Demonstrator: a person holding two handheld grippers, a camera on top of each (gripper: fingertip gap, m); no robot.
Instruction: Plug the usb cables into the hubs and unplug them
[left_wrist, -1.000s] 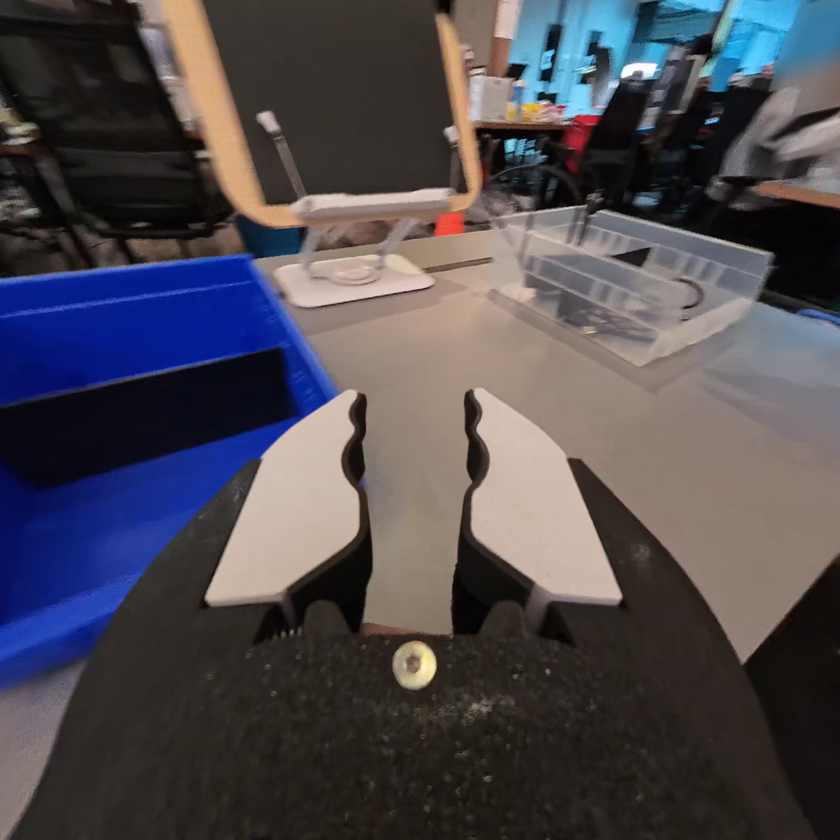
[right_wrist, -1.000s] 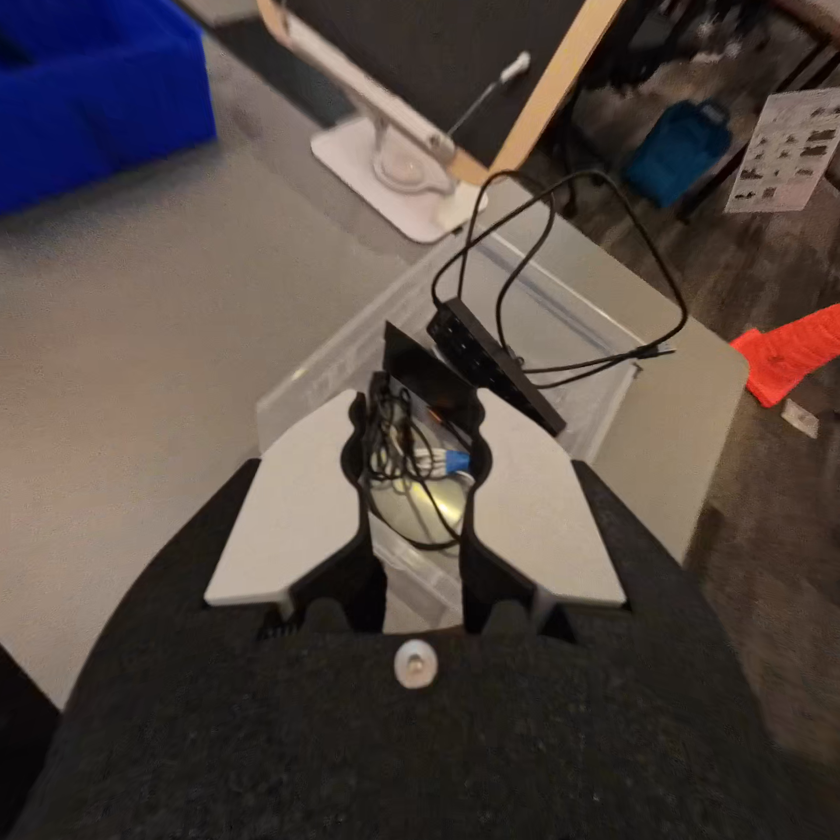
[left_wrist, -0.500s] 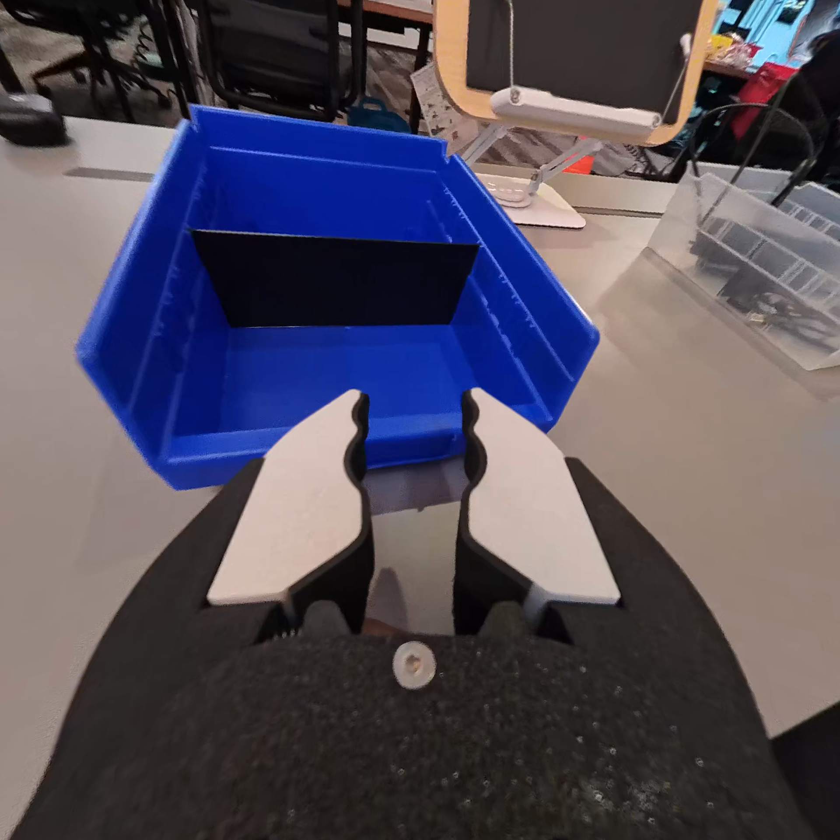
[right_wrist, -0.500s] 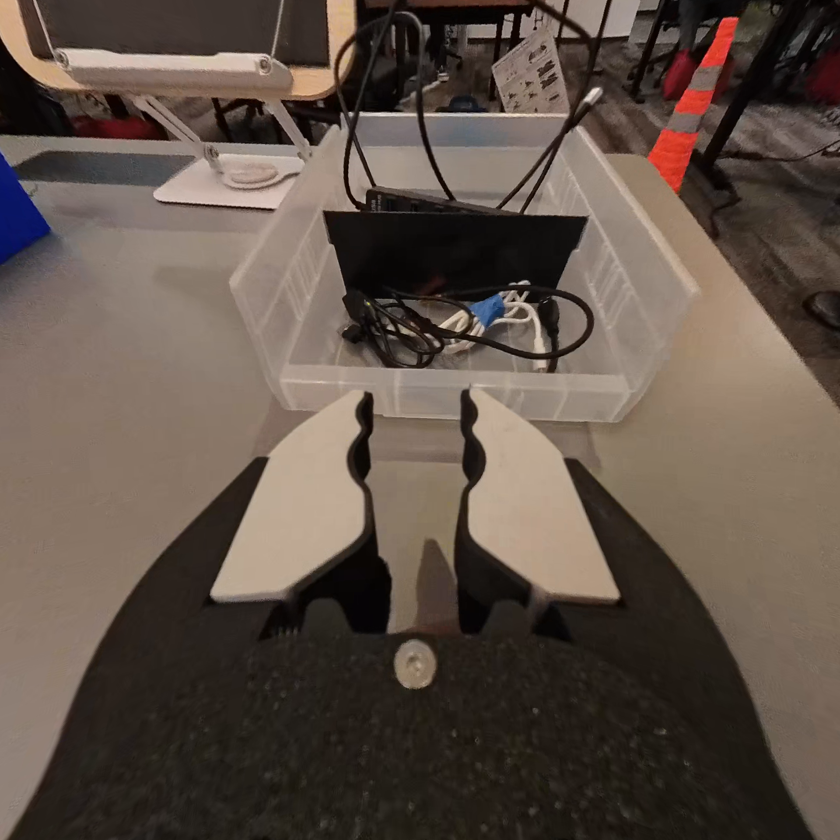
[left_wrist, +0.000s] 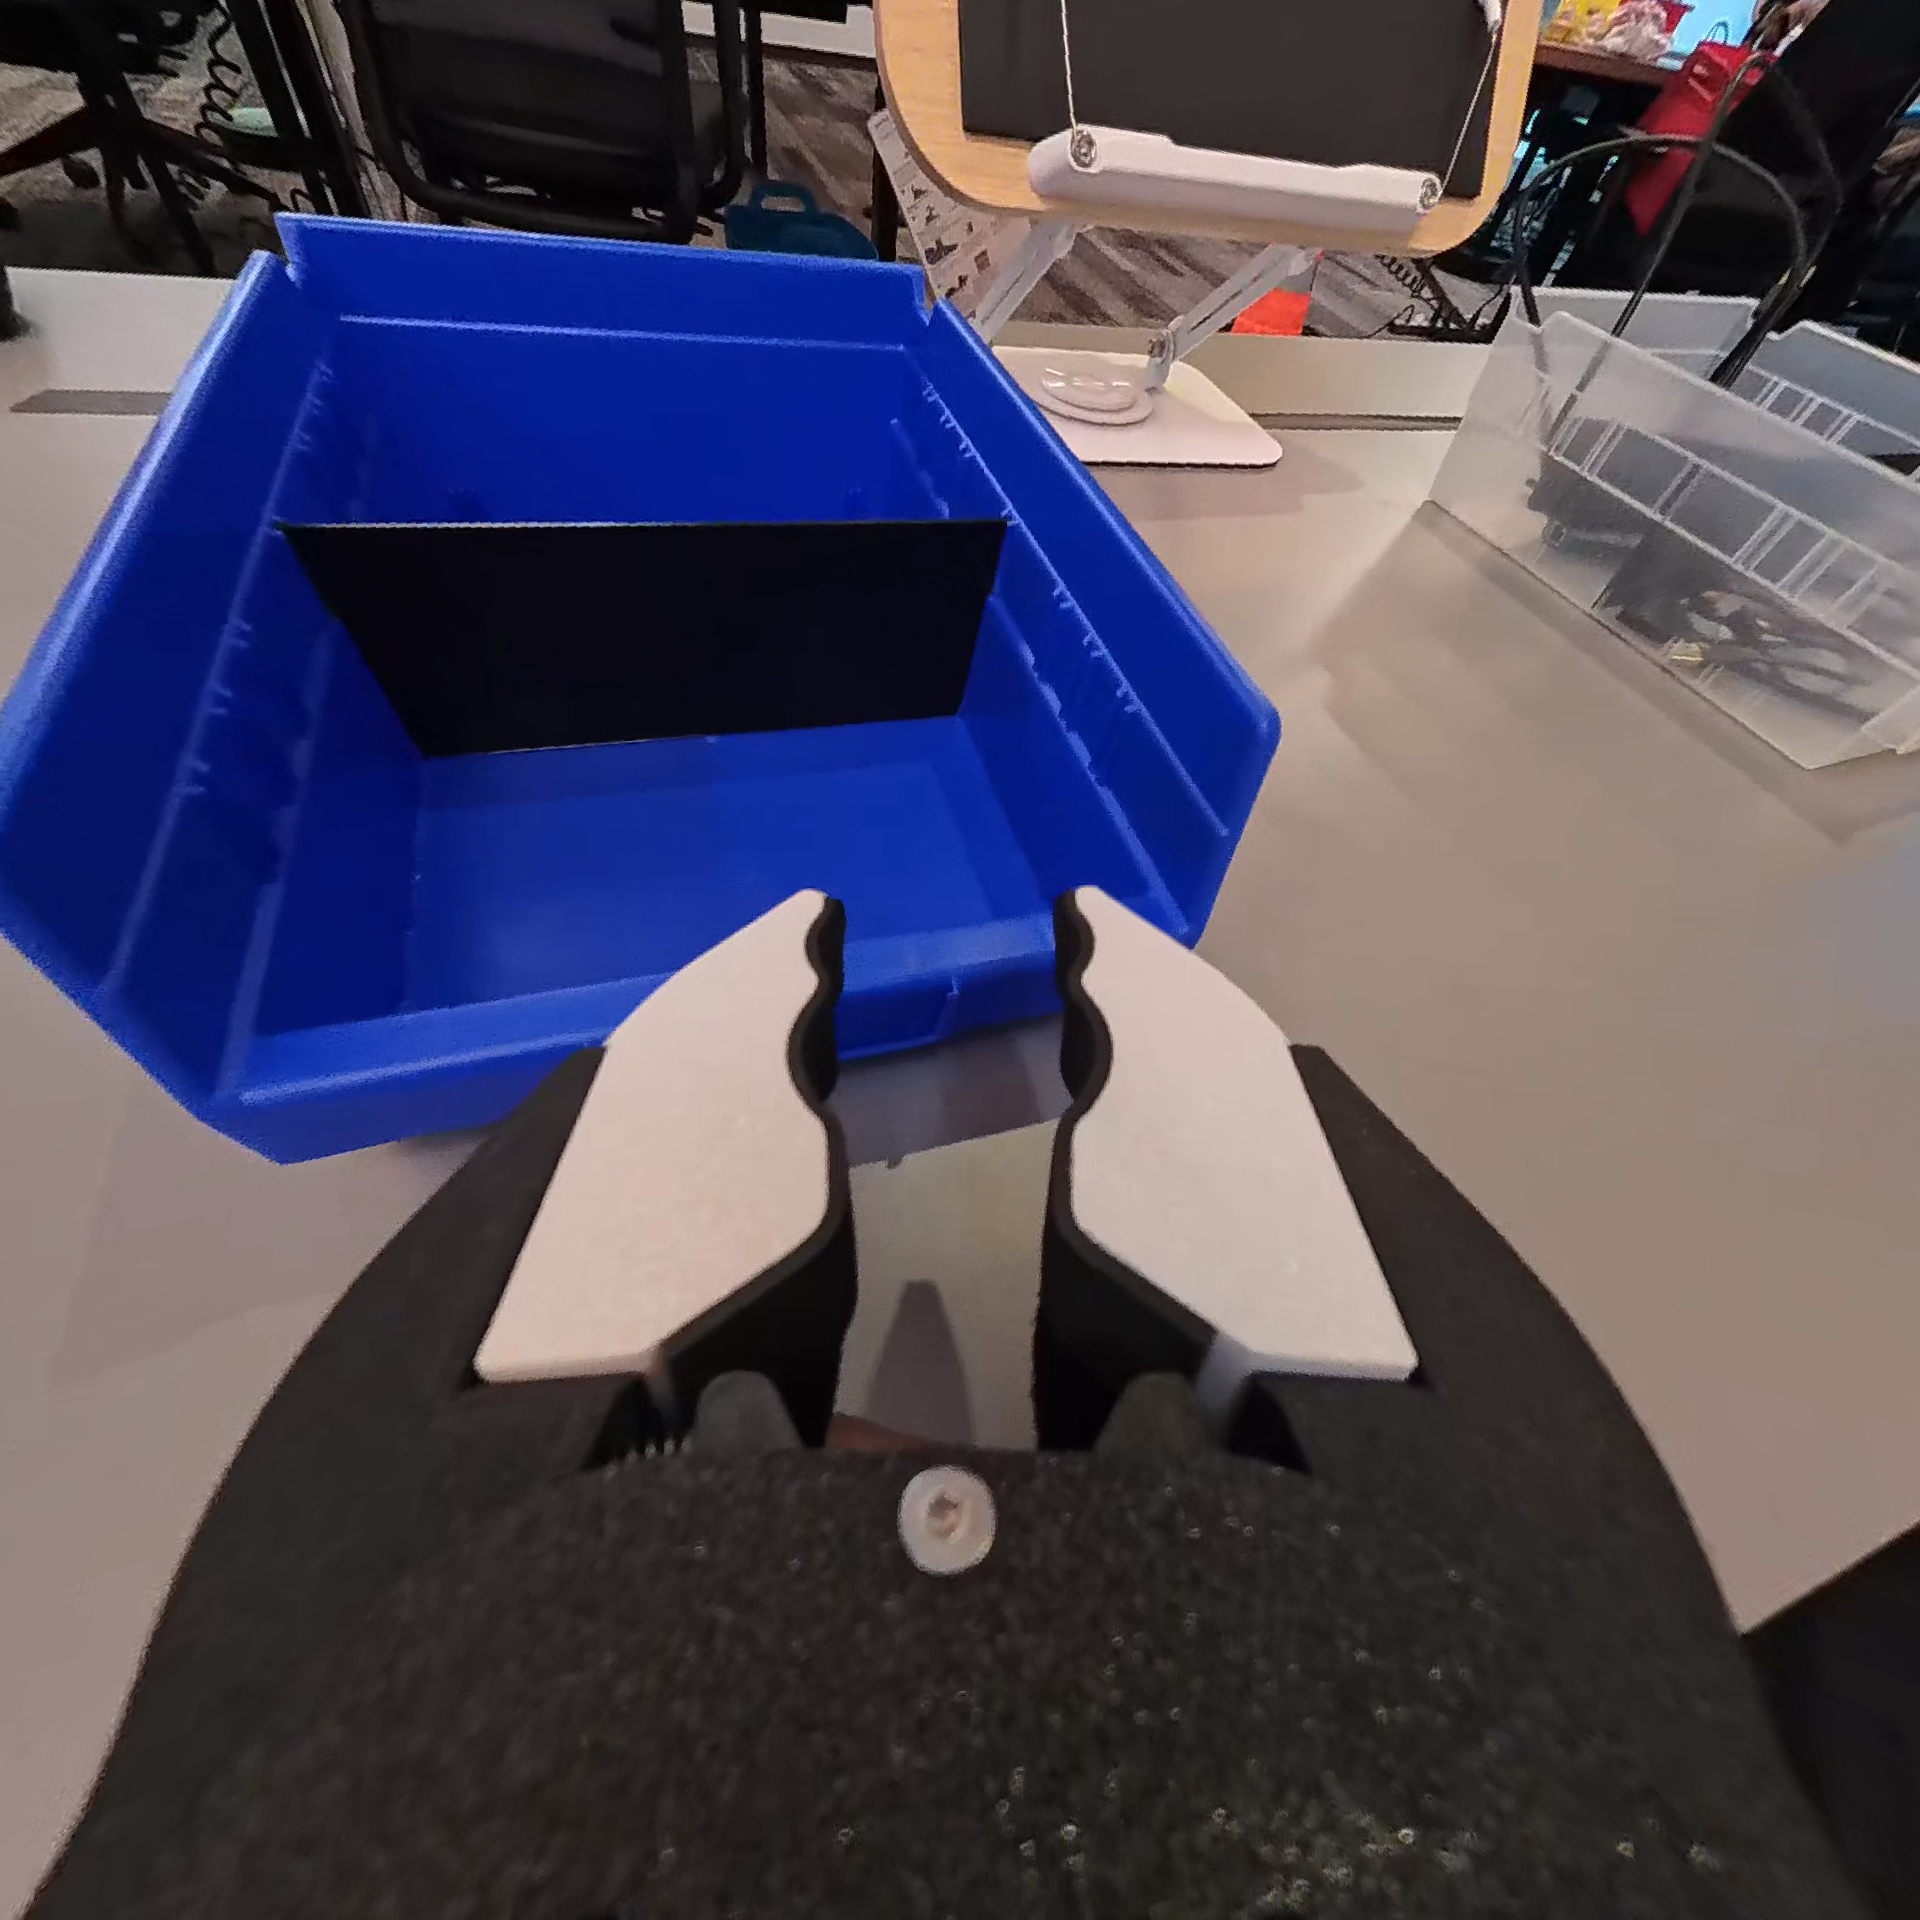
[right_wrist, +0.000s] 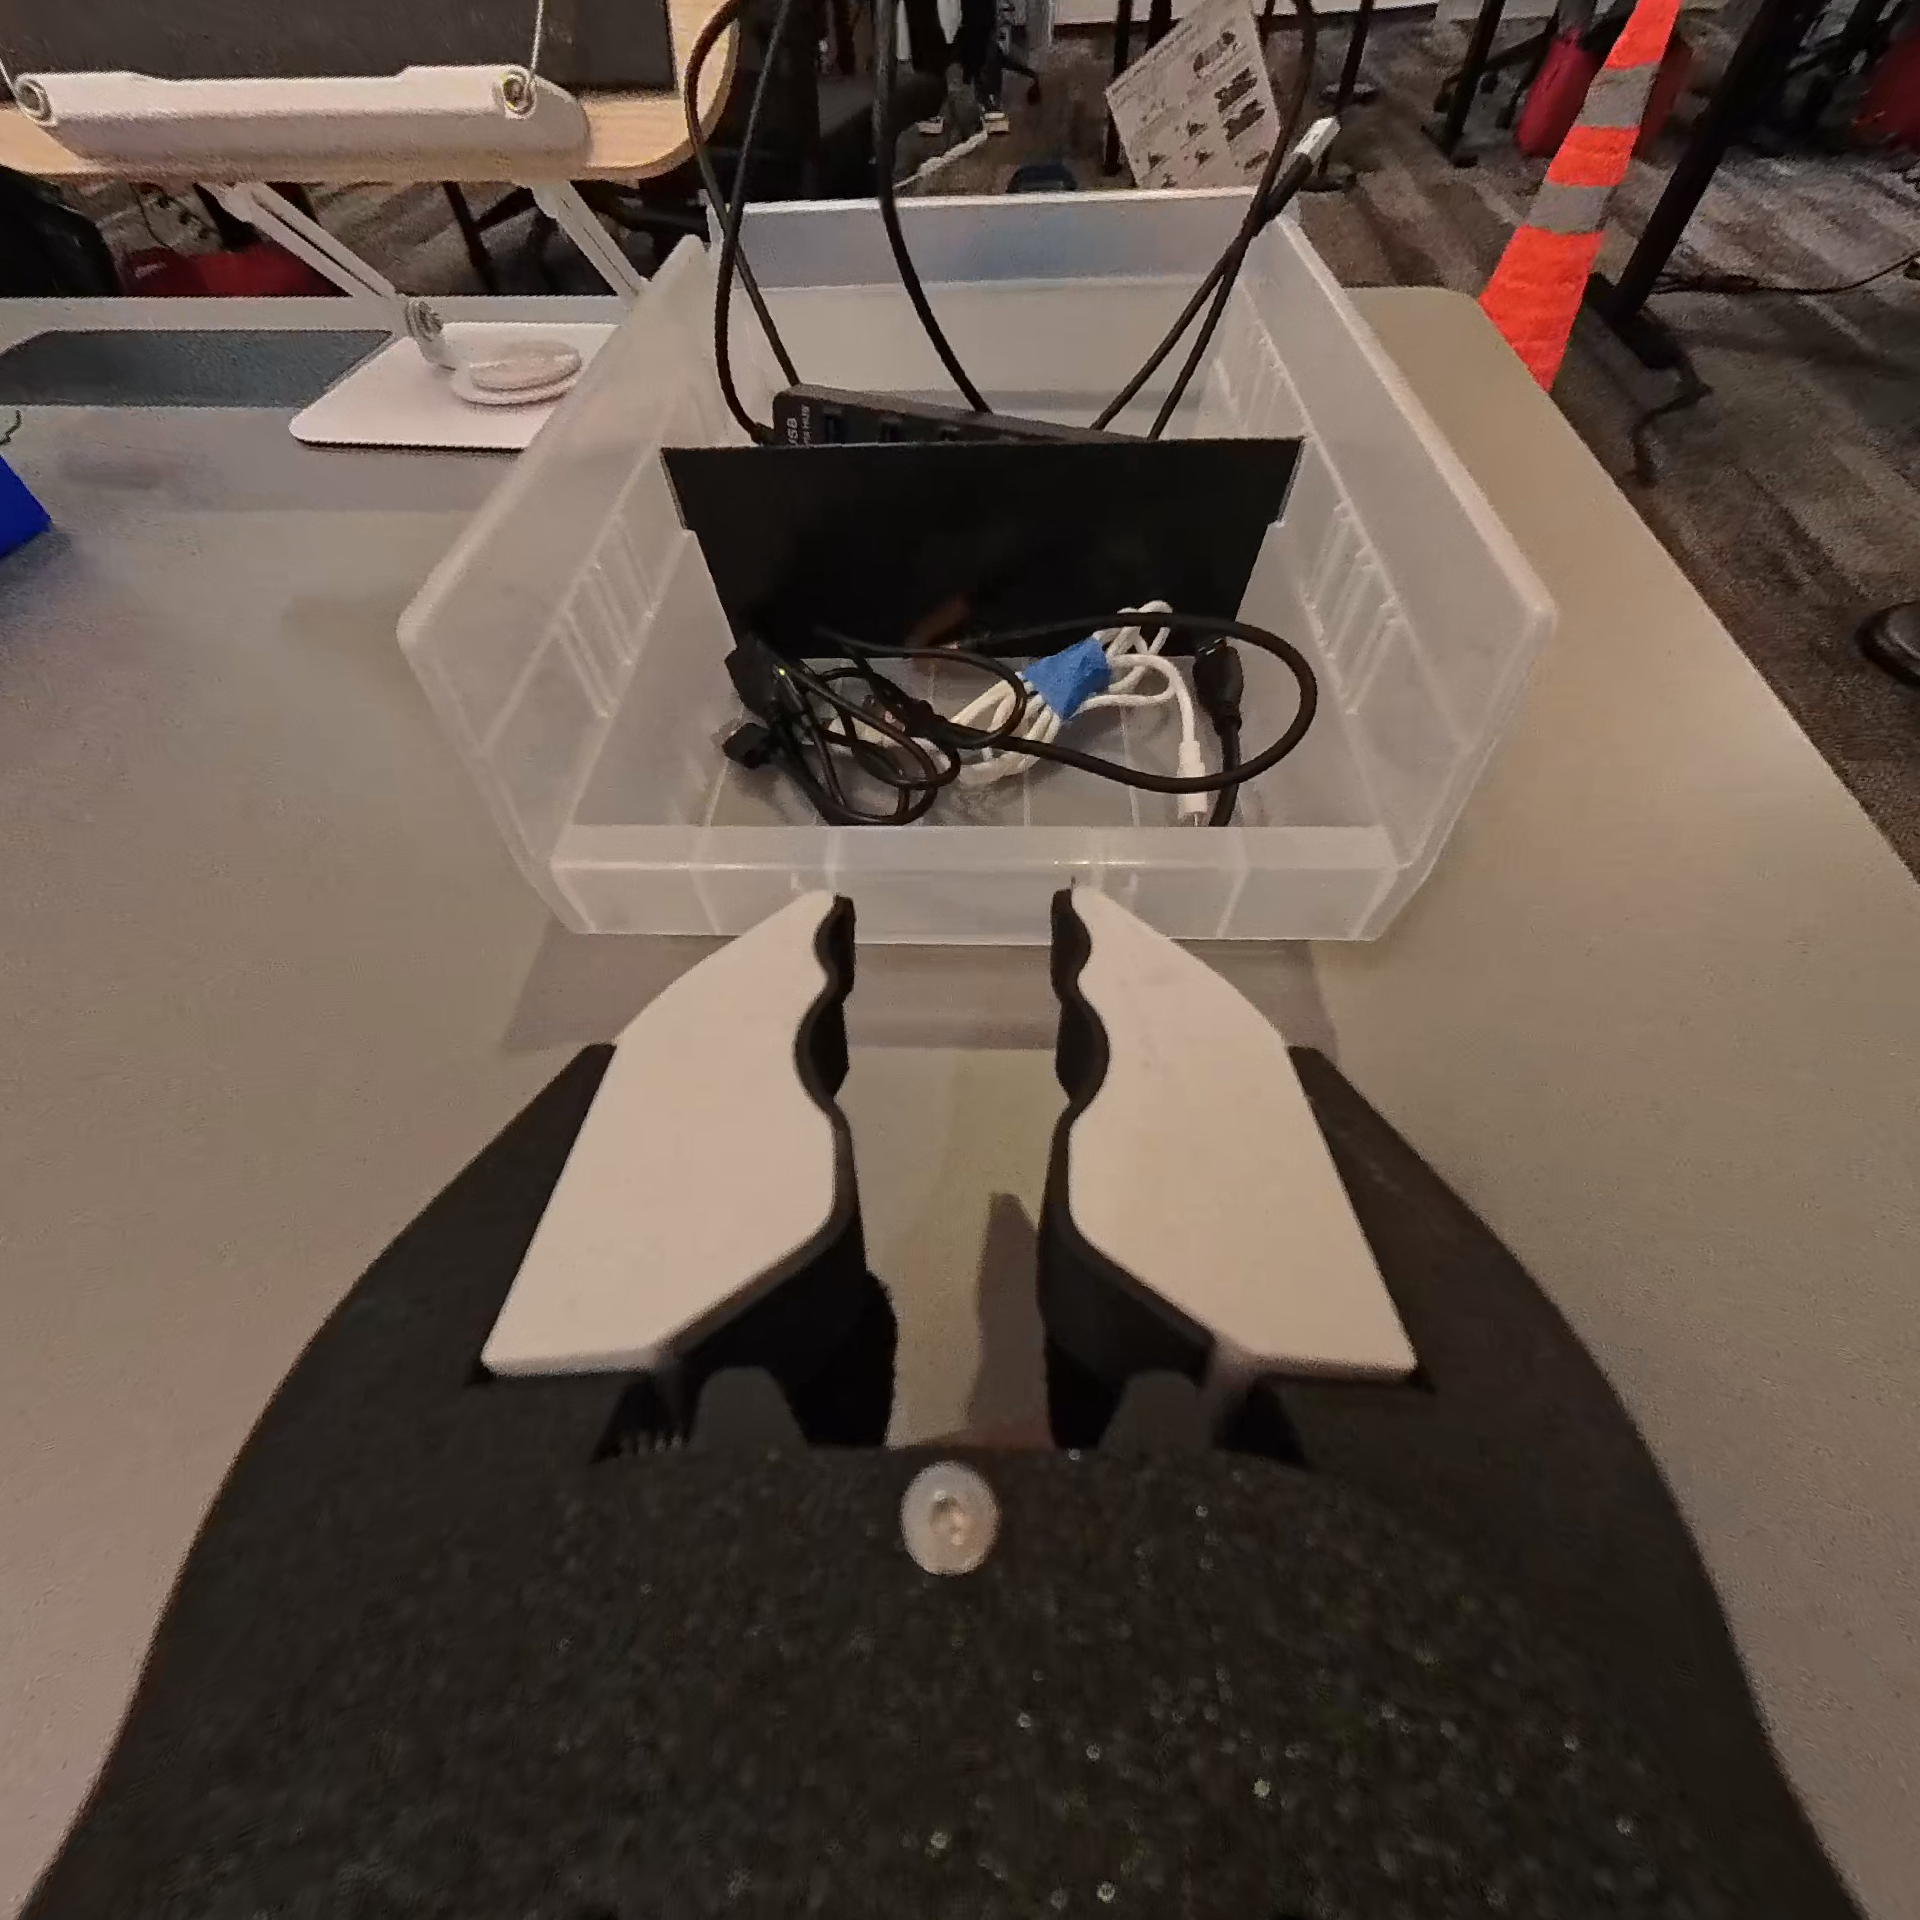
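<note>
Now | two bins: blue bin (left_wrist: 260, 665), clear bin (right_wrist: 1455, 623) | one hub (right_wrist: 935, 424)

Grey table (right_wrist: 260, 831), black office chairs (left_wrist: 540, 104) behind, orange cone (right_wrist: 1569, 197) on patterned floor.
</note>
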